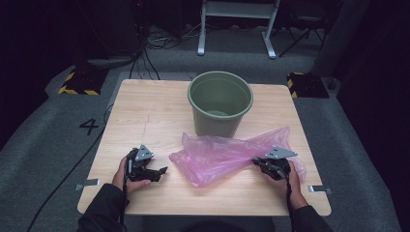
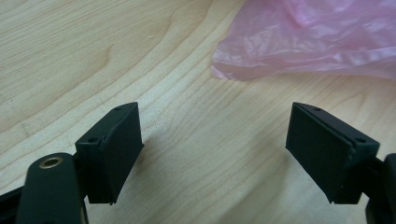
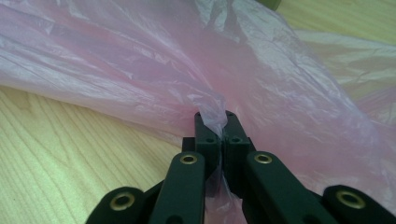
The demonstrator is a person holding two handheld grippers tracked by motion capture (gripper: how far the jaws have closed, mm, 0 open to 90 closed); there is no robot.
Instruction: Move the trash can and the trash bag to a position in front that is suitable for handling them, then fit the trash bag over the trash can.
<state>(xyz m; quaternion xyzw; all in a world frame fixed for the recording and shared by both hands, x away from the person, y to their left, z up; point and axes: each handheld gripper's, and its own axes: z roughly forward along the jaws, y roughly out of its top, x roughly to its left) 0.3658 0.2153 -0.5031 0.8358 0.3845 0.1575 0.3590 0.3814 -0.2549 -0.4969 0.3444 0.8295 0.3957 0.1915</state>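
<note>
**Lit desk in a dark room, soft close-ups**

In the high view the desk (image 1: 145,111) is evenly lit from above while the floor and far background fall into near-black. Shadows on the wood are faint and short. The picture is slightly soft, with no strong glare. In the left gripper view the grain is sharp and bright, and the jaws cast a soft shadow beneath them. In the right gripper view the pink bag (image 3: 140,60) shows mild sheen on its creases; the wood looks yellowish.
</note>
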